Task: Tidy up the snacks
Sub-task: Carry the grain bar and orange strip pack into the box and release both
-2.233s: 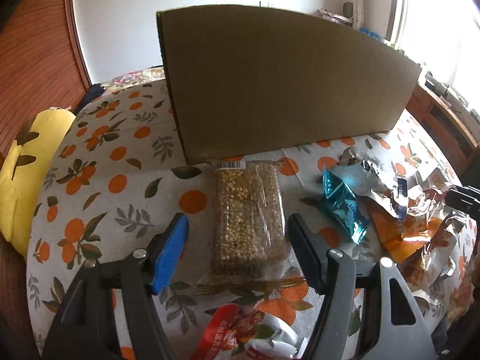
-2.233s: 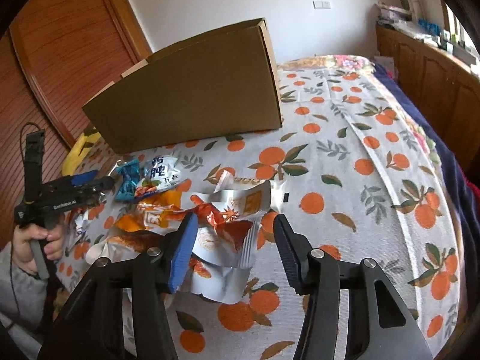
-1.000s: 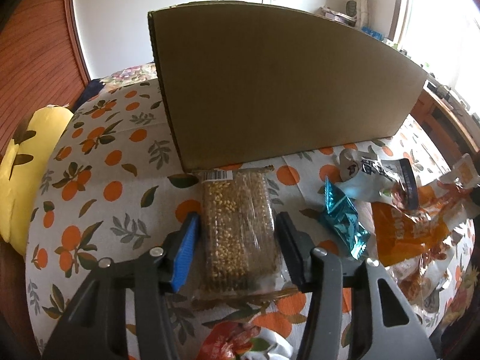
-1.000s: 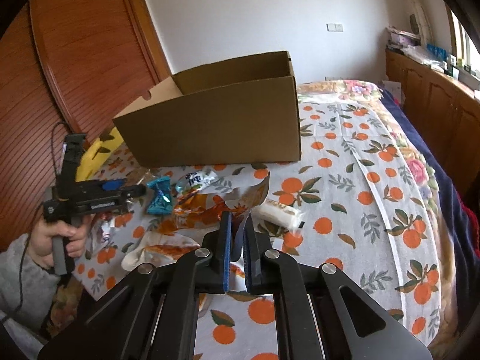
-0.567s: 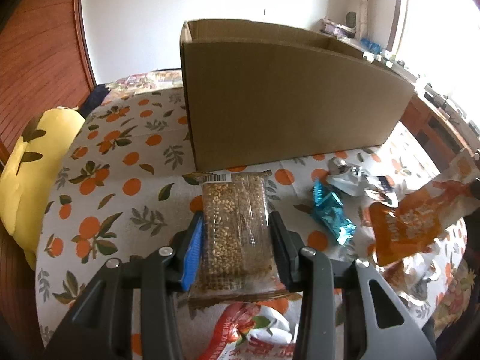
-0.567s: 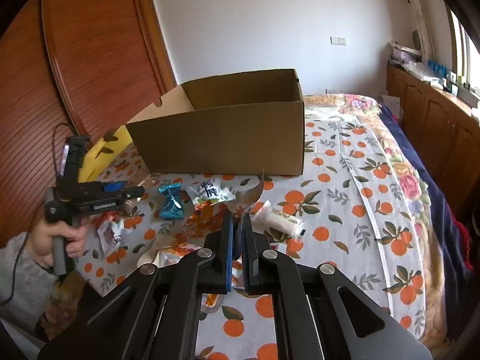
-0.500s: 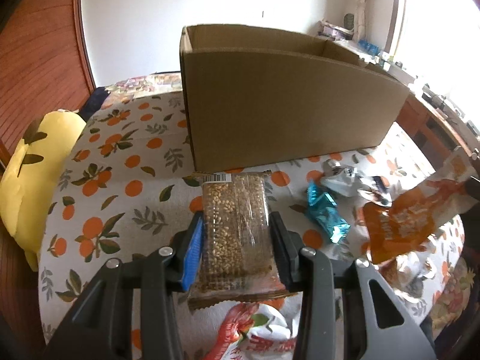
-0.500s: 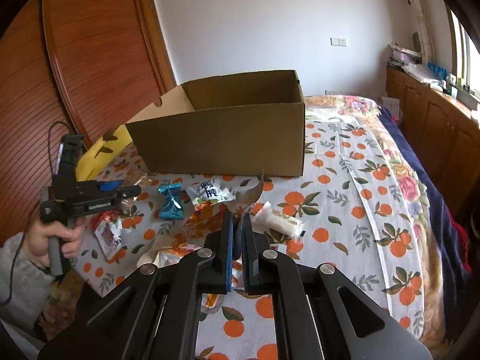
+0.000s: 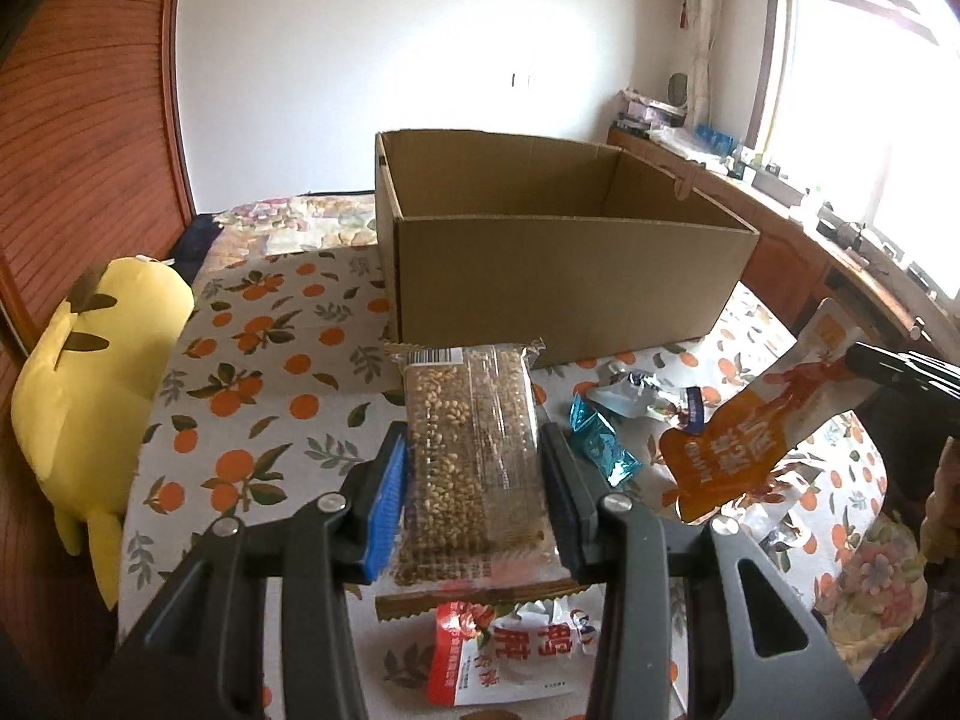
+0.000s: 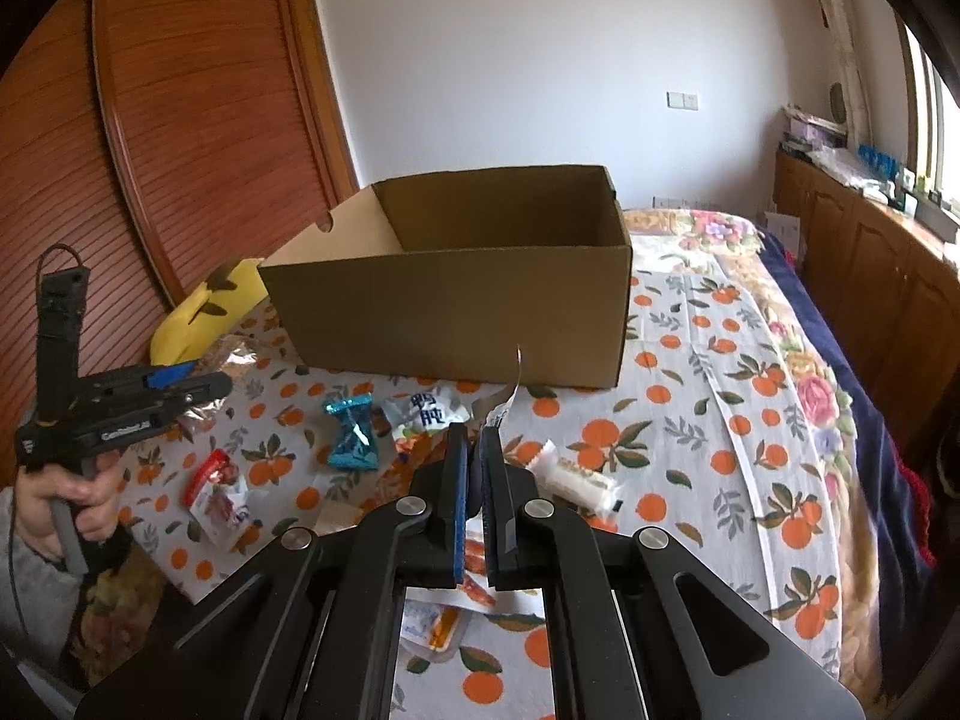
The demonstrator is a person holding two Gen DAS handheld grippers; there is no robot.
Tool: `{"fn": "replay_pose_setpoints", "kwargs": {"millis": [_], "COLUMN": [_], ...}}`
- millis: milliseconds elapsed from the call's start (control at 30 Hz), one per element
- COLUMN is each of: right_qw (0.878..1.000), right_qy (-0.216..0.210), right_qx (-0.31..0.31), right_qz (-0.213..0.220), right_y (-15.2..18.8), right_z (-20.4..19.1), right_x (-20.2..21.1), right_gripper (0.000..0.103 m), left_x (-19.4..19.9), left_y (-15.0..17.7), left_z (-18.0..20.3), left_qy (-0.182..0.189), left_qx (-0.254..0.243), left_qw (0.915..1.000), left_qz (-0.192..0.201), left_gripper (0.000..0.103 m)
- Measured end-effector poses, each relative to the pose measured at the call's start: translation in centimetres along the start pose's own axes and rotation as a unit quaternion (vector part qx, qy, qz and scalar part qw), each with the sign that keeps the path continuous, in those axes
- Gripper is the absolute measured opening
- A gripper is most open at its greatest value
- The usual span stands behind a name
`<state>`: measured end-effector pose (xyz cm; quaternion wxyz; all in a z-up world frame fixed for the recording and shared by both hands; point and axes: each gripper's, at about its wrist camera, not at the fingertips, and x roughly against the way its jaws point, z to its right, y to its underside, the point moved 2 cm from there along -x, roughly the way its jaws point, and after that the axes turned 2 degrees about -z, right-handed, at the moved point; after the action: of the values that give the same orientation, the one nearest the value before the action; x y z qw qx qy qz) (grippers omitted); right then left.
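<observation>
The cardboard box (image 9: 564, 276) stands open-topped, its near wall fronting loose snack packets (image 10: 354, 429).

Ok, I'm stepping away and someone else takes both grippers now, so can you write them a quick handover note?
Left gripper: shut on the grain bar, lifted in front of the box.
Right gripper: shut on the orange pouch, also lifted.
No snack visible in the box.
Left on the bed: blue candy, white packet, red-white packet, white bar, all to be boxed.
</observation>
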<state>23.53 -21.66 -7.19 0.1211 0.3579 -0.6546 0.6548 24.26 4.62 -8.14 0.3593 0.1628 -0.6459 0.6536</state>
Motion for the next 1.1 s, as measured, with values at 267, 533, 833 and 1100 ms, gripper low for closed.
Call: {"fn": "replay_pose_setpoints", "kwargs": {"millis": [267,533,833,1100], "right_qw": [1.0,0.999,0.998,0.998], "right_qy": [0.007,0.013,0.021,0.022], "right_qx": [0.016,0.029,0.05,0.057], "right_qz": [0.005,0.008,0.011,0.017], "right_y": [-0.8,-1.0,-1.8,-2.4], "right_z": [-1.2,-2.0,-2.7,-3.0], "right_x": [0.2,0.6,0.9,1.0], "right_gripper": [0.001,0.001,0.0,0.0], "left_x": [1.5,2.5,3.6,4.4], "left_y": [0.5,0.1,0.3,0.3], "left_z": [-0.2,0.1,0.3,0.5], "left_qy": [0.005,0.011,0.013,0.009], "left_qx": [0.002,-0.002,-0.001,-0.005], "left_qw": [0.9999,0.9998,0.9996,0.9996], "left_qz": [0.009,0.018,0.024,0.026], "left_gripper": [0.041,0.041,0.041,0.041]}}
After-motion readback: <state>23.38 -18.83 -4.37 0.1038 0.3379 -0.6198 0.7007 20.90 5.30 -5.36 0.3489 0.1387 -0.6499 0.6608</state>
